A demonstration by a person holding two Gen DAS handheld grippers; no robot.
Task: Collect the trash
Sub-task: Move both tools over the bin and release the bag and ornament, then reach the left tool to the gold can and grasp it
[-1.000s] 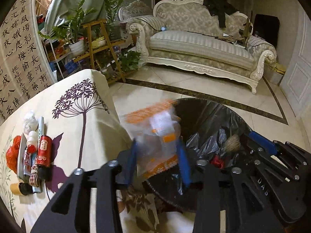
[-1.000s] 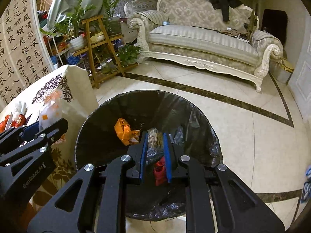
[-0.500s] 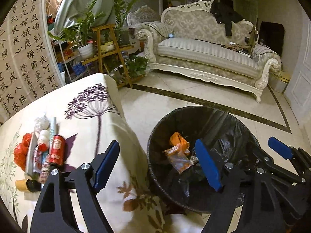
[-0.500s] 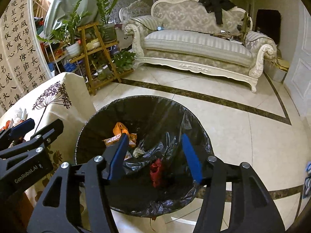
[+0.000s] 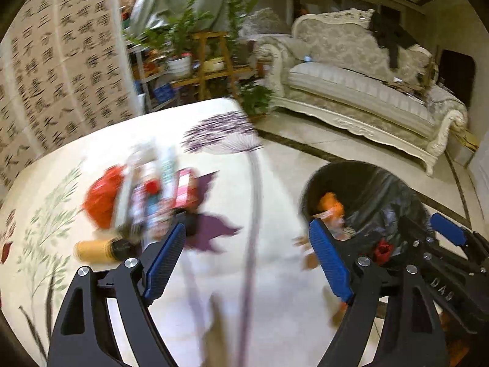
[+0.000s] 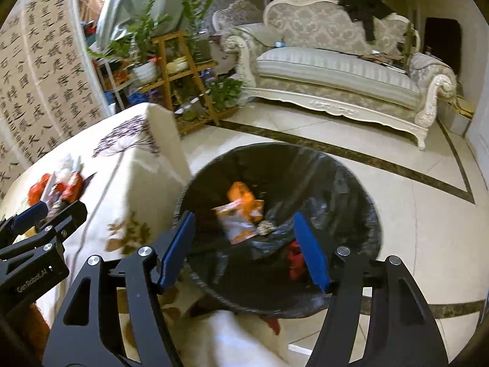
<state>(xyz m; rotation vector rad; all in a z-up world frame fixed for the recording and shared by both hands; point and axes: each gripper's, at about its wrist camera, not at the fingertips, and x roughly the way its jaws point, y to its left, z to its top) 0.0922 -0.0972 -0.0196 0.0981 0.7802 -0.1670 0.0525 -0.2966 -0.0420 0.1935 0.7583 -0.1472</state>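
A black-lined trash bin (image 6: pixel 360 189) stands on the floor beside the table; it also shows in the left wrist view (image 5: pixel 385 189). Inside lie an orange and clear snack wrapper (image 6: pixel 238 223), an orange bag (image 6: pixel 241 192) and a red scrap (image 6: pixel 295 263). A blurred pile of trash (image 5: pixel 143 195) lies on the tablecloth: a red bag (image 5: pixel 101 198), a red can (image 5: pixel 183 186), a yellow-capped tube (image 5: pixel 94 250). My left gripper (image 5: pixel 244 263) is open and empty over the table edge. My right gripper (image 6: pixel 244 250) is open and empty above the bin.
The table wears a cream cloth with purple and green plant prints (image 5: pixel 226 134). A wooden plant stand (image 6: pixel 180 70) and a pale sofa (image 6: pixel 336 73) stand behind on the tiled floor (image 6: pixel 428 229). A calligraphy screen (image 5: pixel 61 70) is at the left.
The left gripper opened and dropped the orange-clear wrapper into the bin, then swung left toward the table pile. The right gripper opened over the bin.
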